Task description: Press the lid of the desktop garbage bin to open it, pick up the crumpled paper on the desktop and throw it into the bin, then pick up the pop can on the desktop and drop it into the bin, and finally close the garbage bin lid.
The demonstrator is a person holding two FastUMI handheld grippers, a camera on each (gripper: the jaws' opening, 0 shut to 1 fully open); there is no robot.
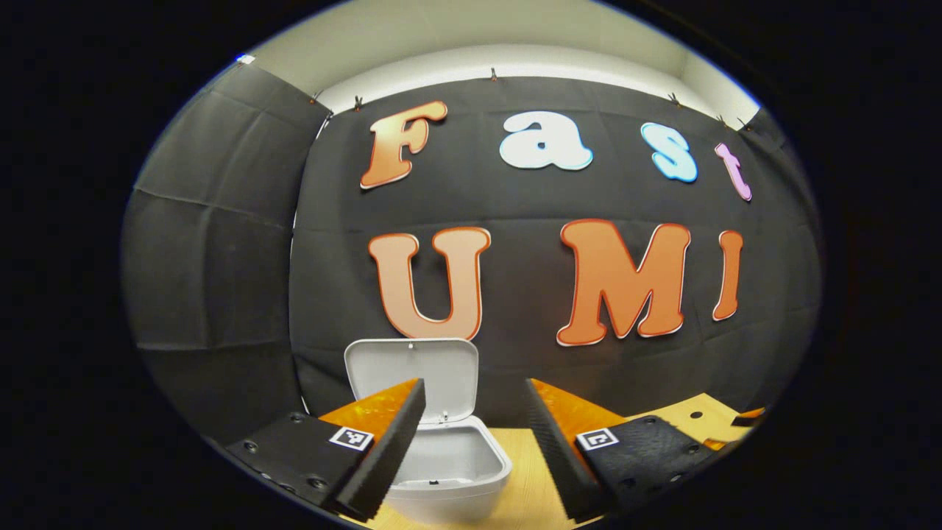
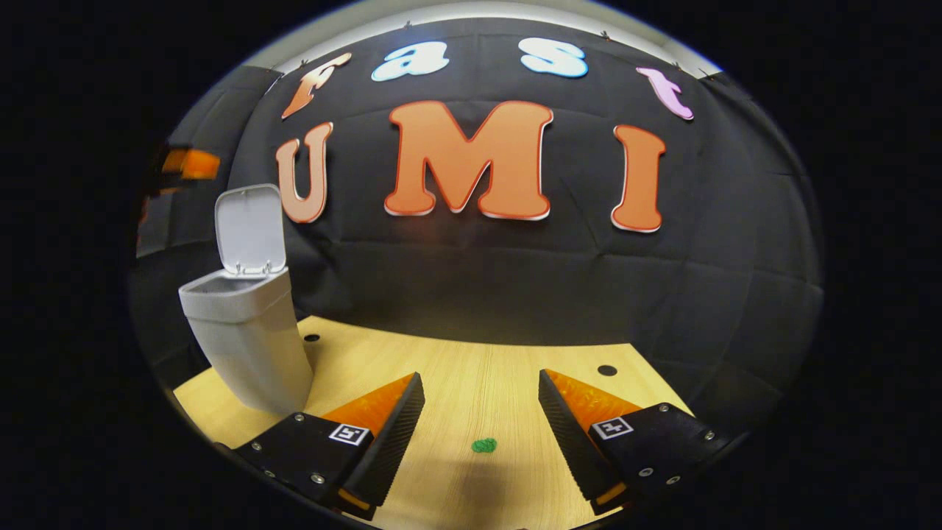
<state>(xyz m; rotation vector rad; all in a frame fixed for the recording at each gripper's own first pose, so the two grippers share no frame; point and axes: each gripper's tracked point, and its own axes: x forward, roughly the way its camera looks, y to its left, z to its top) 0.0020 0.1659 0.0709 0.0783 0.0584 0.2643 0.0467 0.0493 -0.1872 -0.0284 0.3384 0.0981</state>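
Note:
The white desktop bin stands just below and ahead of my left gripper, its lid swung up and upright against the wall. The part of the bin's inside that I see is plain white. My left gripper is open above the bin's mouth, holding nothing. In the right gripper view the same bin stands at the far left with its lid raised. My right gripper hangs open over the wooden table, well to the right of the bin, with nothing between its fingers.
A small green spot lies on the table between the right gripper's fingers. Two dark holes sit in the tabletop near the cloth wall. A blurred part of the other gripper hangs above the bin at the upper left.

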